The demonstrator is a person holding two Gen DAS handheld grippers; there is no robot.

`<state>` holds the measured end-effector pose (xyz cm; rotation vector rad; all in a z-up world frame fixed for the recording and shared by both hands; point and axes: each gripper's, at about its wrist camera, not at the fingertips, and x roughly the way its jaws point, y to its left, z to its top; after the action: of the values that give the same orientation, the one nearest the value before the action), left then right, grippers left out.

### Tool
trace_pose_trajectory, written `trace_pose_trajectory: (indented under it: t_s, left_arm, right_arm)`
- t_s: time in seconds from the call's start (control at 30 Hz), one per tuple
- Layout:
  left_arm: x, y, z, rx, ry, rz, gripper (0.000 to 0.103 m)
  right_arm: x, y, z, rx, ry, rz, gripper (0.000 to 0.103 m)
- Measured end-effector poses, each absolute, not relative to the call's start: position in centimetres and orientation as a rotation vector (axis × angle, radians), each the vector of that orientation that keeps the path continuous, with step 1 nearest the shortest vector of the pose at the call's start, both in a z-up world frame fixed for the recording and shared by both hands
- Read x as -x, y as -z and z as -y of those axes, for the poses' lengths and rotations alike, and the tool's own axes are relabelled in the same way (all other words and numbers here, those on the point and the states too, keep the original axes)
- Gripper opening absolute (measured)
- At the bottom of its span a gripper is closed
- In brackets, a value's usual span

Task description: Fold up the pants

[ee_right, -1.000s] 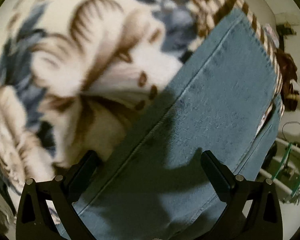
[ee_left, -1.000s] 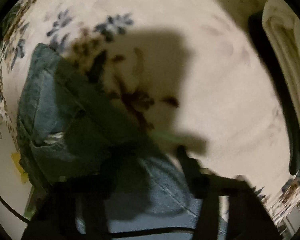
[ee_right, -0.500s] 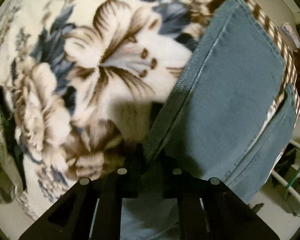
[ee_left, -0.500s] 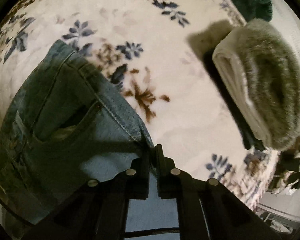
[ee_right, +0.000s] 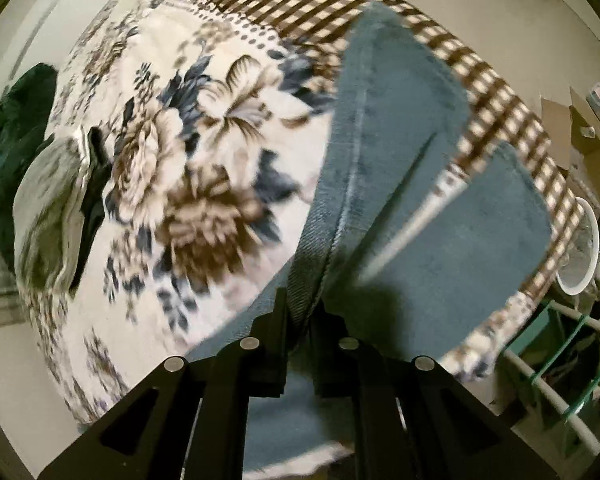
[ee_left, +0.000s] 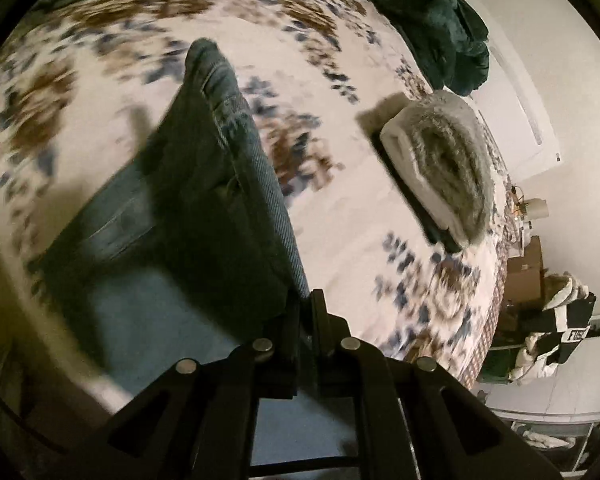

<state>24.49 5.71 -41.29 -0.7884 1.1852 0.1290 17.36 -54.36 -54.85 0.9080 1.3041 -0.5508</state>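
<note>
Jaws of left gripper and right gripper pinch jeans over floral blanket; folded fleece nearby, blurred.

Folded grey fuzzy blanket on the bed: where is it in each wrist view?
Left wrist: folded grey fuzzy blanket right of centre, on the floral bedspread, right of the lifted jeans.
Right wrist: far left edge, blurred.
Shared landmark: dark green bundle just past it.
</note>
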Motion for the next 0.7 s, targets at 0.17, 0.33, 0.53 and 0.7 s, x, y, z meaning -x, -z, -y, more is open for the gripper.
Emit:
trace_pose_trajectory:
  t_s: [0.17,0.33,0.53,0.7]
  left_arm:
    - [-18.2,44.7,-6.6,0.769,-0.199,-1.245,0.003]
    - [-15.5,52.2,-6.9,0.748,-0.275,-1.335,0.003]
    - [-14.2,56.2,-7.1,0.788,-0.308,-1.359,0.005]
    - [-13.4,54.8,-6.9,0.828,-0.349,-1.305,0.013]
  right_arm:
    - [-10.4,57.9,53.1,-0.862,0.553,-1.386,0.009]
    - [-5.8,63.1,53.1,-0.841,0.631,-1.44,0.009]
    - [-3.7,66.5,54.6,-0.871,0.636,-1.477,0.021]
    - [-1.9,63.2,57.6,-0.927,0.57,-1.344,0.075]
